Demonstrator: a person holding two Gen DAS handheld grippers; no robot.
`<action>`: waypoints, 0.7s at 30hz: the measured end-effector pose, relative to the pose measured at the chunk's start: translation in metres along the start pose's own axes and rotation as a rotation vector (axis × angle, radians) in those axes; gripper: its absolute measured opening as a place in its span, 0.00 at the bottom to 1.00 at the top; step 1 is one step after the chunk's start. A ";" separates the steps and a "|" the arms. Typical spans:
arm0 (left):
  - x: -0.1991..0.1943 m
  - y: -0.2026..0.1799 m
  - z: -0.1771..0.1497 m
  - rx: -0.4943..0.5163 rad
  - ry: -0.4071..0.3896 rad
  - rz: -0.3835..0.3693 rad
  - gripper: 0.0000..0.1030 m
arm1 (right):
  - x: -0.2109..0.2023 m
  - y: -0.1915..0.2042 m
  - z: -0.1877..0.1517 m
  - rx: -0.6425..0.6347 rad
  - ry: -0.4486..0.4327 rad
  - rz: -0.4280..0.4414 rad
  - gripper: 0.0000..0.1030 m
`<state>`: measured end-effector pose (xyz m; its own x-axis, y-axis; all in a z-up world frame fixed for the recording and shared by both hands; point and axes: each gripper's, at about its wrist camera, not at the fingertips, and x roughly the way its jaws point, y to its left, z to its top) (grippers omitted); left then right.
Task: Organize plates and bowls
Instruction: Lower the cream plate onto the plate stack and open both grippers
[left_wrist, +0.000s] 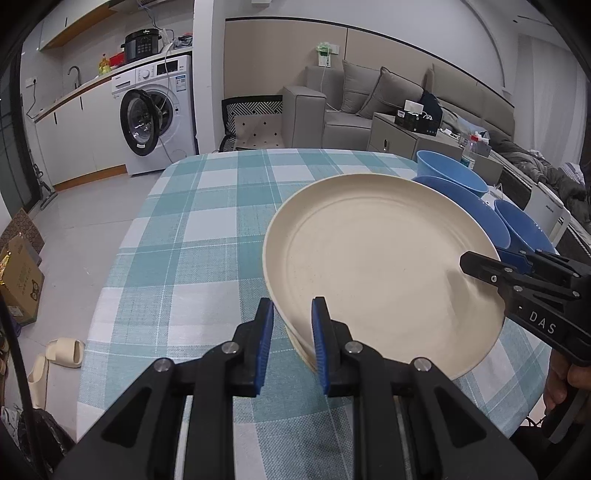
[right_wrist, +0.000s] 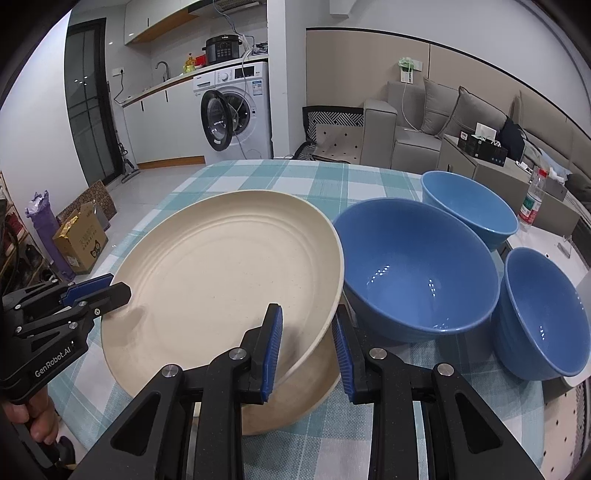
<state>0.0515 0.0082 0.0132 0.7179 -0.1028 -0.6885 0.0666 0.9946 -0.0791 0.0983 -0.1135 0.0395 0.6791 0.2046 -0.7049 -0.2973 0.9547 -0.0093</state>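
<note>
A cream plate (left_wrist: 380, 266) (right_wrist: 229, 273) sits tilted on top of another cream plate (right_wrist: 295, 398) on the checked tablecloth. My left gripper (left_wrist: 292, 325) is open, its fingers either side of the top plate's near-left rim; it also shows in the right wrist view (right_wrist: 99, 290). My right gripper (right_wrist: 307, 332) is open, straddling the plate's right rim; it also shows in the left wrist view (left_wrist: 491, 264). Three blue bowls stand to the right: a large one (right_wrist: 417, 269), one behind (right_wrist: 469, 206), one at the right (right_wrist: 543, 314).
The table (left_wrist: 207, 229) has free cloth to the left and far side. A water bottle (right_wrist: 532, 203) stands beyond the right edge. A washing machine (left_wrist: 155, 114), a sofa (left_wrist: 369, 99) and boxes on the floor (left_wrist: 22, 280) surround the table.
</note>
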 end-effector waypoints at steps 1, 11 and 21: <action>0.001 0.000 -0.002 0.001 0.002 -0.003 0.18 | 0.001 0.001 -0.001 -0.002 0.004 -0.004 0.28; 0.008 0.007 -0.007 -0.003 0.027 -0.005 0.18 | 0.010 0.011 -0.005 -0.030 0.036 -0.013 0.28; 0.021 0.003 -0.012 0.011 0.057 -0.001 0.18 | 0.022 0.007 -0.011 -0.034 0.068 -0.024 0.28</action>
<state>0.0584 0.0090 -0.0098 0.6769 -0.1039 -0.7287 0.0754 0.9946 -0.0718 0.1041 -0.1049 0.0158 0.6398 0.1657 -0.7505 -0.3048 0.9511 -0.0499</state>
